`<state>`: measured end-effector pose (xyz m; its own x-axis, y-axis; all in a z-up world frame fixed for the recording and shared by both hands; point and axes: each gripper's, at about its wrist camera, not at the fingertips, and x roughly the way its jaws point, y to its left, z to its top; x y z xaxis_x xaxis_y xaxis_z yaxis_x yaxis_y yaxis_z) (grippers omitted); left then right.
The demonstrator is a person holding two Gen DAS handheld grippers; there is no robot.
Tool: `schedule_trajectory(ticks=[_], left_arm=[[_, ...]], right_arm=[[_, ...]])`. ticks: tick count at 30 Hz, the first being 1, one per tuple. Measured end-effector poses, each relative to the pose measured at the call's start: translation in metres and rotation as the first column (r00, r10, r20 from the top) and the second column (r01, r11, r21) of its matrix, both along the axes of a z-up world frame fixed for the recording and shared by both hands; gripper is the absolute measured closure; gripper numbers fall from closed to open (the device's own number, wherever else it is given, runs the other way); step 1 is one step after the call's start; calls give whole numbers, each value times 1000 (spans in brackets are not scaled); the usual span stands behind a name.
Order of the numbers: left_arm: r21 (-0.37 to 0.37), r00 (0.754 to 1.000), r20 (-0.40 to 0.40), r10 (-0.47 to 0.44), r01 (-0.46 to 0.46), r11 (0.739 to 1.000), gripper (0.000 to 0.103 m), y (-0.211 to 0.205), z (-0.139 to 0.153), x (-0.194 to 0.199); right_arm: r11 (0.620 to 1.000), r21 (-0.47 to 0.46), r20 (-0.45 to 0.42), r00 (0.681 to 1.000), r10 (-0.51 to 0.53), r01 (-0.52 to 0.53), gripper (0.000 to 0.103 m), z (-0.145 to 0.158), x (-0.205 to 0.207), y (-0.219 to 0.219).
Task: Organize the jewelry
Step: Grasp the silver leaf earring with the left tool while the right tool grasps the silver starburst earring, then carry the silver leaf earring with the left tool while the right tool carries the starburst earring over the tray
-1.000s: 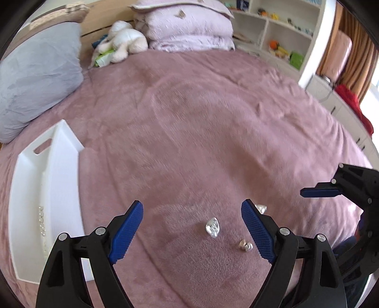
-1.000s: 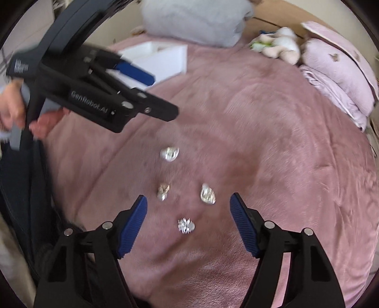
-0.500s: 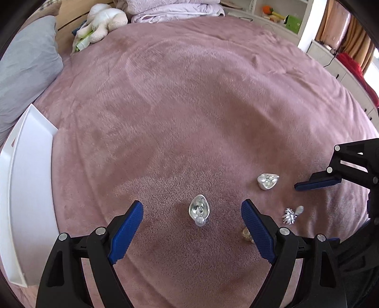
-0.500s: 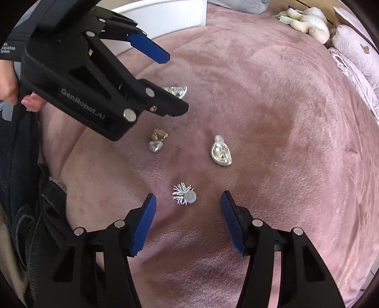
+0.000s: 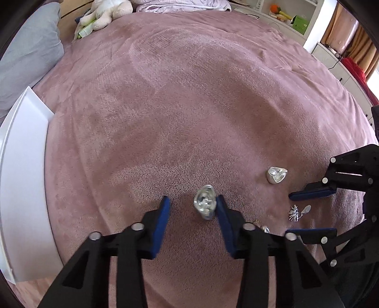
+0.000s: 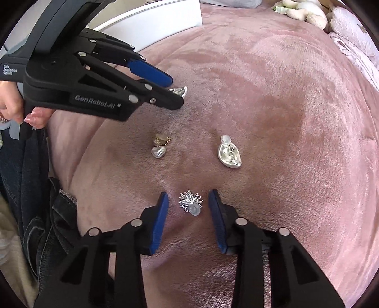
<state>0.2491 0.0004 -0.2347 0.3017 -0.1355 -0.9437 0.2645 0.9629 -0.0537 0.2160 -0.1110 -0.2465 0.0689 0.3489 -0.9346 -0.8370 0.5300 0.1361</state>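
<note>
Lying on the mauve plush bed cover (image 6: 272,78) are four loose pieces of jewelry, all silver-toned. One silver teardrop earring (image 5: 205,205) sits between the two blue fingers of the left tool (image 5: 191,208), touching or nearly touching the right-hand finger while the left-hand finger stands clear of it; the jaws are parted and nothing is gripped. From the right wrist view this same piece is half hidden behind the left tool's black frame. A second silver teardrop earring (image 6: 229,152) lies apart from both tools, out on the cover past the right tool's fingertips. One heart-shaped pearl earring (image 6: 159,146) with a gold clasp rests to the left of it, near the left tool. One spiky starburst earring (image 6: 191,203) with a pale round backing lies between the two blue fingers of the right tool (image 6: 188,206), with a gap on each side; those jaws are also apart and hold nothing.

One white tray (image 5: 23,180) sits on the bed at the left edge of the left wrist view, well apart from the jewelry. At the head of the bed are one grey pillow (image 5: 30,52), one cream stuffed toy (image 5: 104,11) and a stack of folded lilac bedding (image 6: 355,40).
</note>
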Motion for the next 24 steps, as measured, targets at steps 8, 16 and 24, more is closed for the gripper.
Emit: schedule_trajectory(ticks=[8, 16, 24], left_arm=[[-40, 1000, 5, -3, 3, 999, 80, 0, 5, 1], [-73, 998, 66, -9, 14, 997, 80, 4, 30, -3], [-78, 982, 182, 54, -40, 996, 80, 30, 75, -6]], right_arm=[[999, -20, 3, 999, 39, -38, 83, 9, -11, -11], [999, 46, 11, 1000, 19, -20, 83, 35, -6, -18], [992, 122, 62, 998, 15, -23, 83, 74, 5, -2]])
